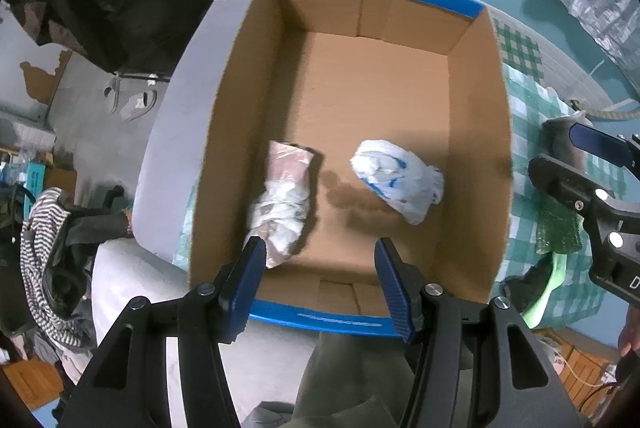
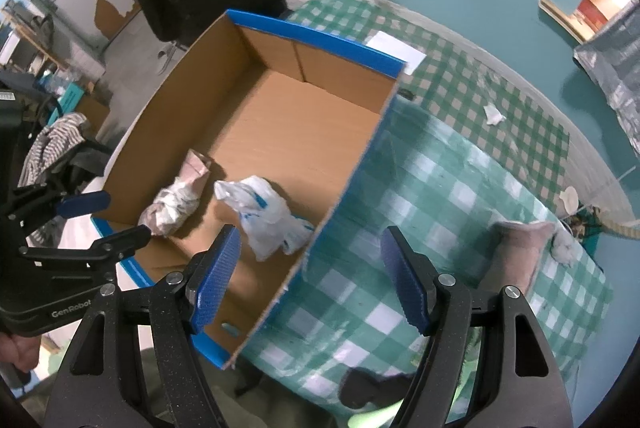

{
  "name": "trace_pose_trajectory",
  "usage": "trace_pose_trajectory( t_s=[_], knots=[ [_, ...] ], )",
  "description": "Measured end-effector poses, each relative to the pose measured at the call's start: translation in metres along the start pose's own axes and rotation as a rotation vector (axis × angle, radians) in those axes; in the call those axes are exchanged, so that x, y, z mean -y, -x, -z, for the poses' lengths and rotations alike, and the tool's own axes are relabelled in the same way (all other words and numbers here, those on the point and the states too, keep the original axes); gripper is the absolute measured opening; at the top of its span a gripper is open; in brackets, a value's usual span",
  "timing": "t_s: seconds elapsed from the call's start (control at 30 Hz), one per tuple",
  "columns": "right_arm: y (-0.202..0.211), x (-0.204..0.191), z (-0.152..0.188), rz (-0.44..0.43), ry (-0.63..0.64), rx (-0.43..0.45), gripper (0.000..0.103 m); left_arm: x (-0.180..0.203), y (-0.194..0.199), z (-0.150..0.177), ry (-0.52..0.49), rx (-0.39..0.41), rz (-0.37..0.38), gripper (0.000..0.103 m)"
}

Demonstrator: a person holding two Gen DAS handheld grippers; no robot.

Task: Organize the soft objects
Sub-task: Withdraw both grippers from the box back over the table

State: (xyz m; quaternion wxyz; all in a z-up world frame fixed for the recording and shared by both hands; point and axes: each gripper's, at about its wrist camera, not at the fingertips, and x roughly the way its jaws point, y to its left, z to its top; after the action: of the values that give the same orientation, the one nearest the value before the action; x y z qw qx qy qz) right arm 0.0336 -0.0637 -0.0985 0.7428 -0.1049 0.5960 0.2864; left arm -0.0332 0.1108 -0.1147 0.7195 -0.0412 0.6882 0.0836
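Matt corrugated cardboard box (image 1: 224, 132) — crinkly glossy plastic bag (image 1: 396, 180), checked cloth (image 2: 460, 188).

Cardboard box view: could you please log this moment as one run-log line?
cardboard box: pink-white bundle, white-blue bag inside | left gripper: open, empty | right gripper: open, empty

Box open from above, far half of its floor bare

Your way down into the cardboard box (image 1: 360, 100) is free toward twelve o'clock, where bare floor runs to the blue-edged far wall. Nearer you, a pink-and-white bundle (image 1: 284, 196) lies at about ten o'clock and a white-and-blue plastic bag (image 1: 396, 180) at two o'clock, with a bare strip between them. The box walls stand on all four sides. At three o'clock the checked table (image 2: 460, 196) is mostly open, with a pinkish cushion (image 2: 516, 248) near its right edge.
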Motion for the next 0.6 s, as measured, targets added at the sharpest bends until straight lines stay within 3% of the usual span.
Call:
trace_pose_trajectory(
  t_s=[0.6],
  knots=[
    [0.029, 0.081, 0.037, 0.06, -0.141, 0.022, 0.074, 0.076, 0.011, -0.011, -0.122, 0.015, 0.031, 0.058]
  ],
)
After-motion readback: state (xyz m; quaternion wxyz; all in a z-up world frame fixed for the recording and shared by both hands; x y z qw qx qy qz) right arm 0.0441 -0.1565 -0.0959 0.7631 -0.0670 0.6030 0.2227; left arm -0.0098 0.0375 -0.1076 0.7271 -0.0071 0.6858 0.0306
